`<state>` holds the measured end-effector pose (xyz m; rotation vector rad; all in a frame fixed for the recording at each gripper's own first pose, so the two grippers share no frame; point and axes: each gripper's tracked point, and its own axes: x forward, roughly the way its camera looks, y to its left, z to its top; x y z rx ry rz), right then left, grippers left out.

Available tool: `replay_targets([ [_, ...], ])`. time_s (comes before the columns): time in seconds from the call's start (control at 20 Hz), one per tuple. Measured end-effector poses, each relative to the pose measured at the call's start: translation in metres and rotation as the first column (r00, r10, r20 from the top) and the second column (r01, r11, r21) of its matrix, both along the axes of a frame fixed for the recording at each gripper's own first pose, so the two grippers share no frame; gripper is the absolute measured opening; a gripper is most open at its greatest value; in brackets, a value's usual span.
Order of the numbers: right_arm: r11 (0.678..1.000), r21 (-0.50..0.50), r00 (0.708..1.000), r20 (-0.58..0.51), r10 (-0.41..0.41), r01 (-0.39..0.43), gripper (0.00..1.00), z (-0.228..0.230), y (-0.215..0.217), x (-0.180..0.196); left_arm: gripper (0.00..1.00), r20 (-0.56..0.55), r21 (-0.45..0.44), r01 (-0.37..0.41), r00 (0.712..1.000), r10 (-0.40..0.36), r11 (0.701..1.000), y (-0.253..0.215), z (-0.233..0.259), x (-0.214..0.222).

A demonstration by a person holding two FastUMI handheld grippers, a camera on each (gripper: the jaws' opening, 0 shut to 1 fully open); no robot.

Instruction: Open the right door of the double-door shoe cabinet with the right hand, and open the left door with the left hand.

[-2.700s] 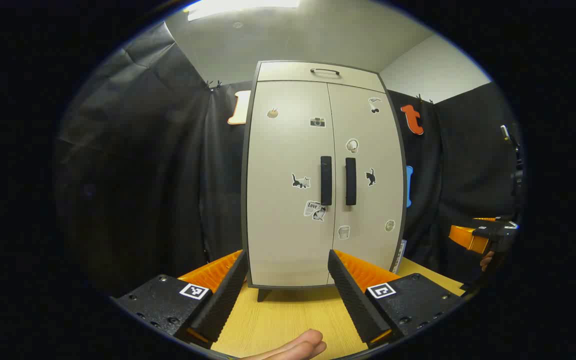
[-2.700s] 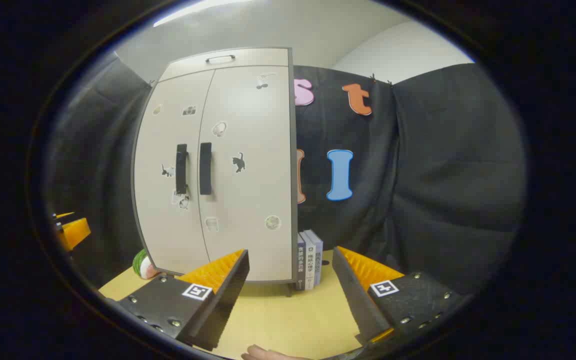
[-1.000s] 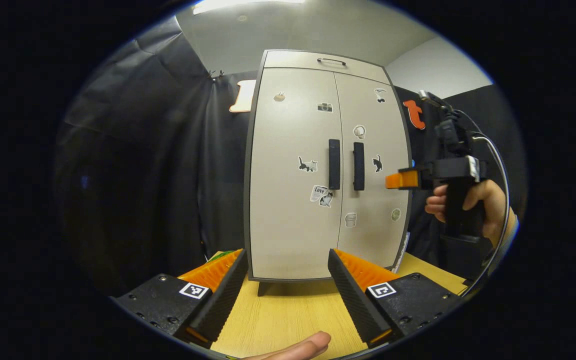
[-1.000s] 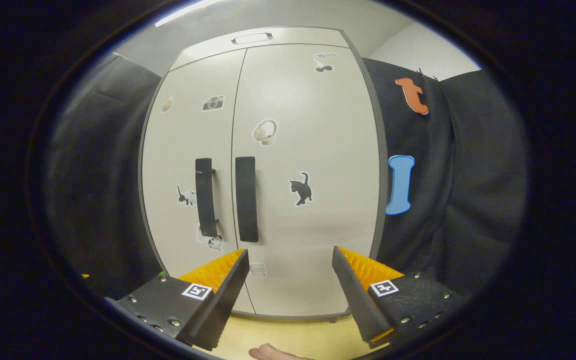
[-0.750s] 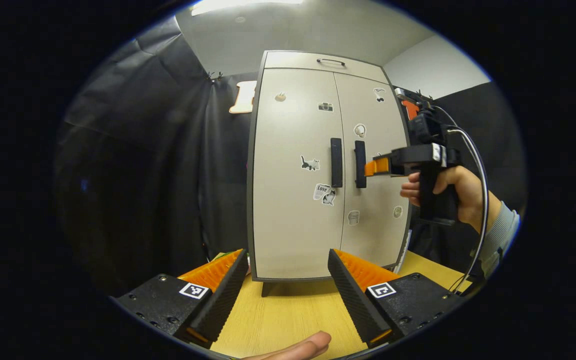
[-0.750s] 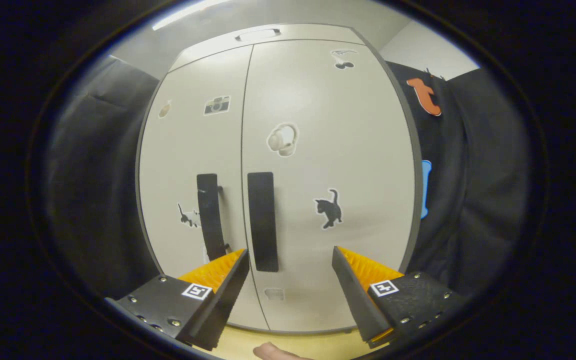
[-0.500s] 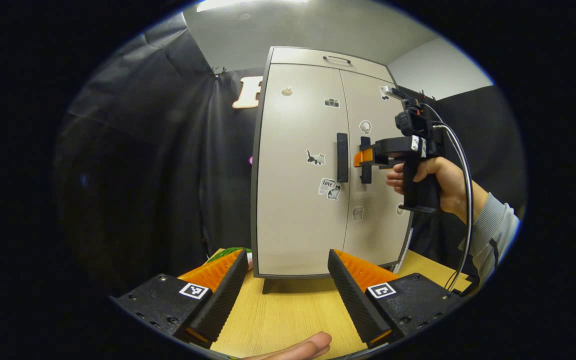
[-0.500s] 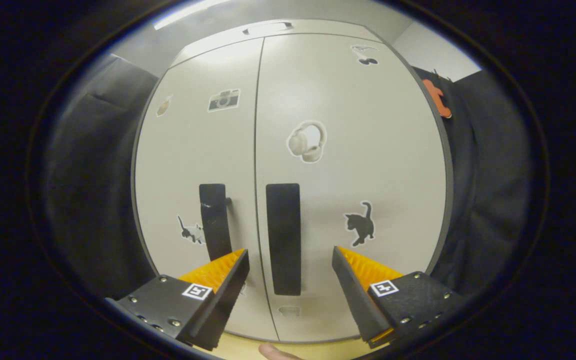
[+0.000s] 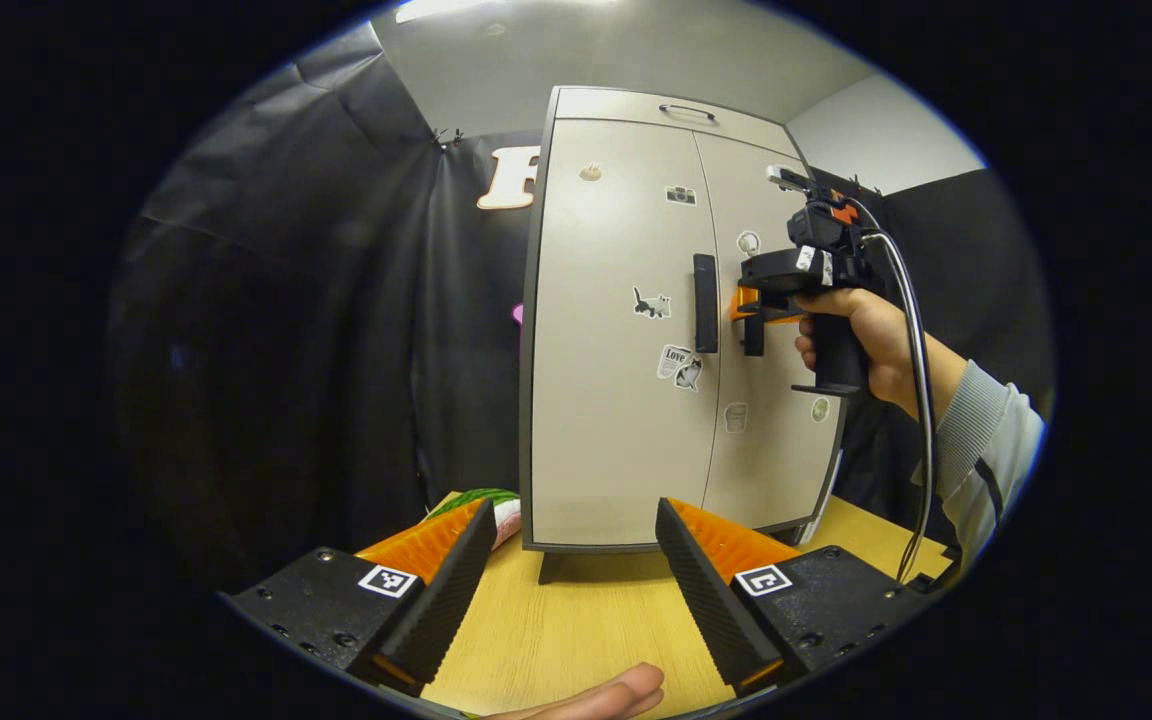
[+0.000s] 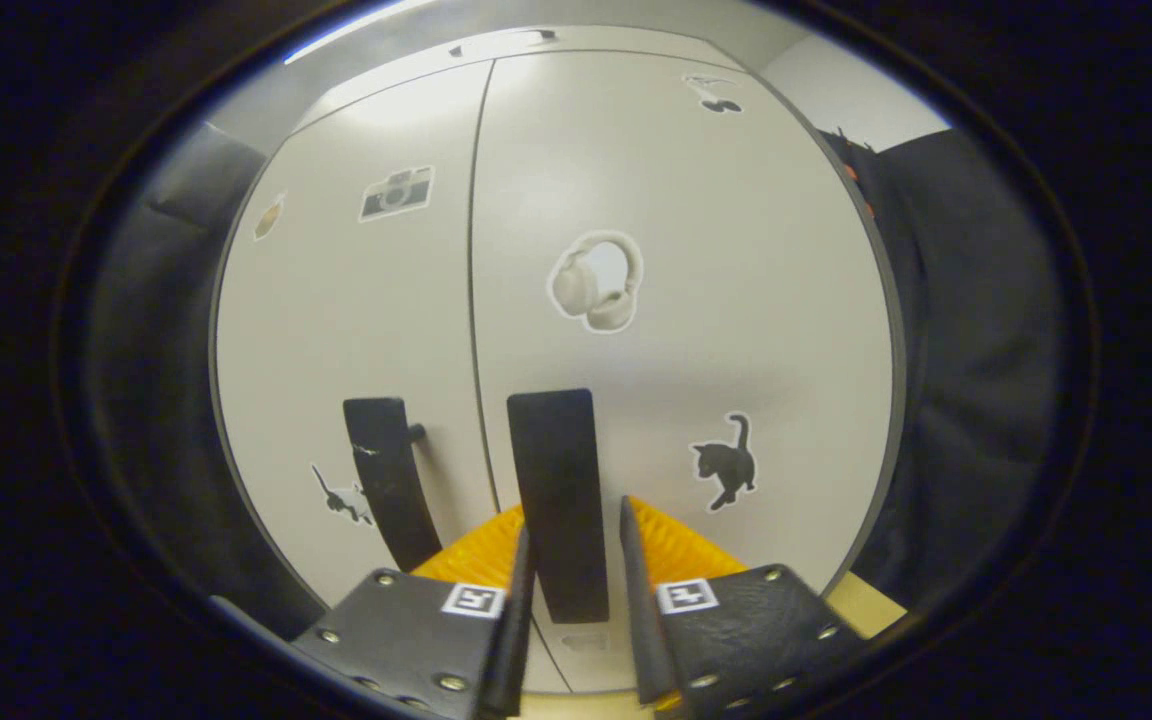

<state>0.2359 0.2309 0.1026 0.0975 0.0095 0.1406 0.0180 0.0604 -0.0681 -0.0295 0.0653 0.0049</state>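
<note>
The pale shoe cabinet (image 9: 616,420) stands on the wooden table (image 9: 576,630) with both doors closed. In the right gripper view, my right gripper (image 10: 576,585) is shut on the black vertical handle (image 10: 558,480) of the right door (image 10: 736,300), one finger on each side. The left door's handle (image 10: 386,480) stands free beside it. In the left gripper view, a hand holds that right gripper (image 9: 751,308) against the right handle. My left gripper (image 9: 571,575) is open, low over the table, well short of the left door's handle (image 9: 704,303).
A green and pink object (image 9: 484,503) lies at the cabinet's left foot. The top panel carries a small handle (image 9: 686,110). Black cloth hangs behind and on both sides. A thumb (image 9: 606,695) shows at the bottom edge.
My right gripper has come up to the right door's handle and shut on it; its fingers were wide open half a second ago. My left gripper drifted a little left.
</note>
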Motion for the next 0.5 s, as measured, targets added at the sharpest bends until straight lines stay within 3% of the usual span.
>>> replay_targets([
  [0.05, 1.0, -0.02, 1.0, -0.003, -0.011, 0.011, 0.25, -0.003, 0.002, 0.007, 0.99, -0.004, 0.003, 0.004, 1.0, -0.004, 1.0, -0.002, 0.001, 0.0],
  [0.15, 0.998, -0.063, 1.0, 0.005, -0.001, 0.002, 0.18, -0.003, 0.002, 0.007, 1.0, 0.0, 0.012, -0.005, 1.0, 0.005, 1.0, -0.001, 0.003, -0.003],
  [0.5, 0.995, -0.051, 0.996, 0.012, 0.087, -0.086, 0.18, -0.001, 0.0, -0.008, 0.99, 0.008, 0.012, -0.05, 0.999, 0.05, 0.999, 0.004, 0.013, -0.015],
])
